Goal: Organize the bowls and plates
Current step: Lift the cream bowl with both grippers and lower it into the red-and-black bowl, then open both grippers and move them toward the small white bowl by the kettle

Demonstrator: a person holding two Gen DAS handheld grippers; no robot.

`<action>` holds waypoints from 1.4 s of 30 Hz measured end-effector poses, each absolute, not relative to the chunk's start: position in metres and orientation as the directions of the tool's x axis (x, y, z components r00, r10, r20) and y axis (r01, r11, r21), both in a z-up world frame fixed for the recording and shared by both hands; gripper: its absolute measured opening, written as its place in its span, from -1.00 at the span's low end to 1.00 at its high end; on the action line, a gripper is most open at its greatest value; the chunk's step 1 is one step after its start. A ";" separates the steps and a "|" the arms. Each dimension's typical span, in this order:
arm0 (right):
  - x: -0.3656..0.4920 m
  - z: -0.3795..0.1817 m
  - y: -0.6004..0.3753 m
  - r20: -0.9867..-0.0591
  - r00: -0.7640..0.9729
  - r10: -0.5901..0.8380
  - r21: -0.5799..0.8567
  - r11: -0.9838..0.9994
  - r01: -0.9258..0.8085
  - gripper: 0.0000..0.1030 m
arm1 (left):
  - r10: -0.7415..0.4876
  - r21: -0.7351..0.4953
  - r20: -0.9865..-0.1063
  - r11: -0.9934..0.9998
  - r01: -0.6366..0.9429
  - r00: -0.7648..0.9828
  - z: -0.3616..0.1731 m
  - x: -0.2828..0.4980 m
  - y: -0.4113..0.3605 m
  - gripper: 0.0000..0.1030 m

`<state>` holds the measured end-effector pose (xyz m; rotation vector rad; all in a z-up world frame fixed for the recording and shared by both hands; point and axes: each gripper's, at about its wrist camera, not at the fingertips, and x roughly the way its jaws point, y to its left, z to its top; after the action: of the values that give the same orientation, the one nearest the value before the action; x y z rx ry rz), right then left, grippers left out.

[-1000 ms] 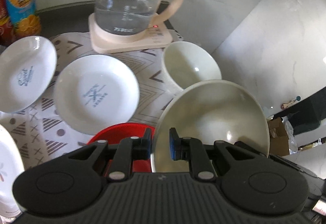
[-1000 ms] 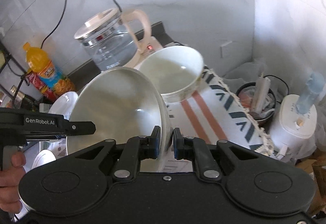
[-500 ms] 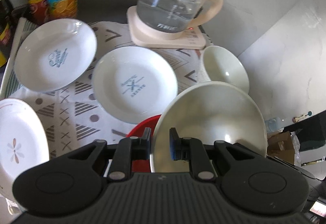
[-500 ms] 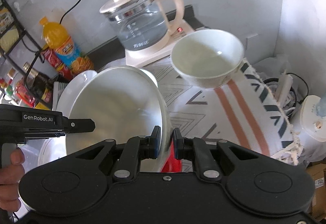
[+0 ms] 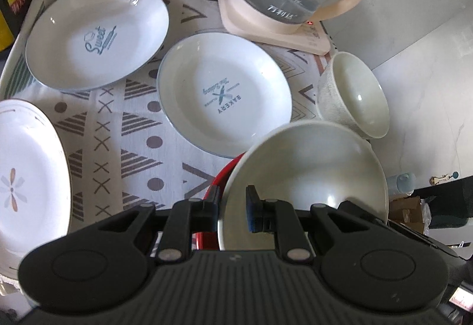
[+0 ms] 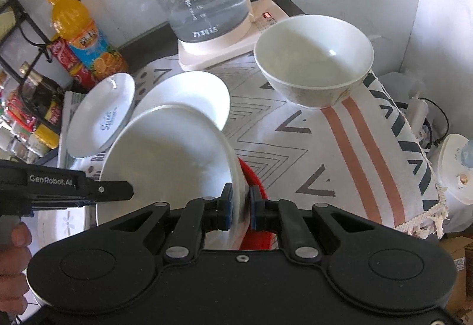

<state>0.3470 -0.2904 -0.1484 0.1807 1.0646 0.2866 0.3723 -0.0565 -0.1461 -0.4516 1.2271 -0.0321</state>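
gripping opposite rims, the large white bowl (image 5: pixel 310 165) is pinched by the left tongs (image 5: pixel 233 211) and the closing right tongs (image 6: pixel 239 206), above a red bowl (image 6: pixel 257 189) at its six o'clock.

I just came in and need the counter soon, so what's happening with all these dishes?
A person is sorting dishes with a handheld tool in each hand. Both the left tool and the right tool grip the rim of one large pale ceramic bowl, carried tilted above a red plastic bowl; the right tool's jaws are closing on the rim. A smaller white bowl, a white plate printed "Sweet", a "Bakery" plate and a flower-patterned plate sit on the patterned cloth near a glass kettle.
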 end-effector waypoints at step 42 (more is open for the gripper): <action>0.350 -0.122 -0.314 -0.781 0.571 0.255 0.248 0.964 -0.091 -0.54 | -0.214 -0.286 -0.883 0.951 -0.118 0.418 -0.107 0.400 -0.068 -0.08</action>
<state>0.3497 -0.3141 -0.1223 0.1880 0.9430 0.2044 0.3997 -0.0676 -0.1066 -0.3264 1.1440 -0.0617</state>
